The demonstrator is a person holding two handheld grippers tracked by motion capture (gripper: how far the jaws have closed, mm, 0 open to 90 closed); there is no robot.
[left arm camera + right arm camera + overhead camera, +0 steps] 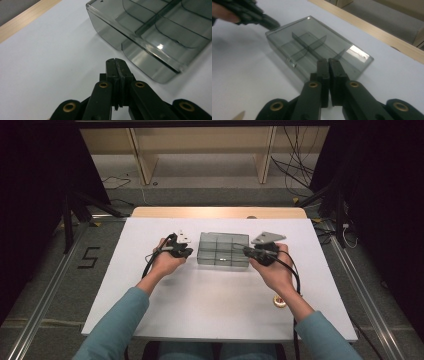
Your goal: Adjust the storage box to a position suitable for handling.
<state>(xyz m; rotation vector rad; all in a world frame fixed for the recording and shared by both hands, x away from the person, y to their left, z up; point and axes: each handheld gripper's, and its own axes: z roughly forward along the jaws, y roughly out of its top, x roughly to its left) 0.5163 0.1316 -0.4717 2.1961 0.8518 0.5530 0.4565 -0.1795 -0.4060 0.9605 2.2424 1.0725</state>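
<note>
The smoky clear compartment box (223, 249) sat at the middle of the white counter (200, 295), its lid down, and I held my left gripper (184, 252) just beside its left end and my right gripper (248, 251) at its right end, flanking it, I judge, to work it from both sides. Both pairs of jaws were pressed together with nothing between them; neither clearly touched the box. A small roll of tape (279, 301) lay near my right wrist

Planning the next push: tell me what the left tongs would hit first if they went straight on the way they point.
Most likely the near side wall of the smoky clear box; the shut left tongs aim at it over bare table.
</note>
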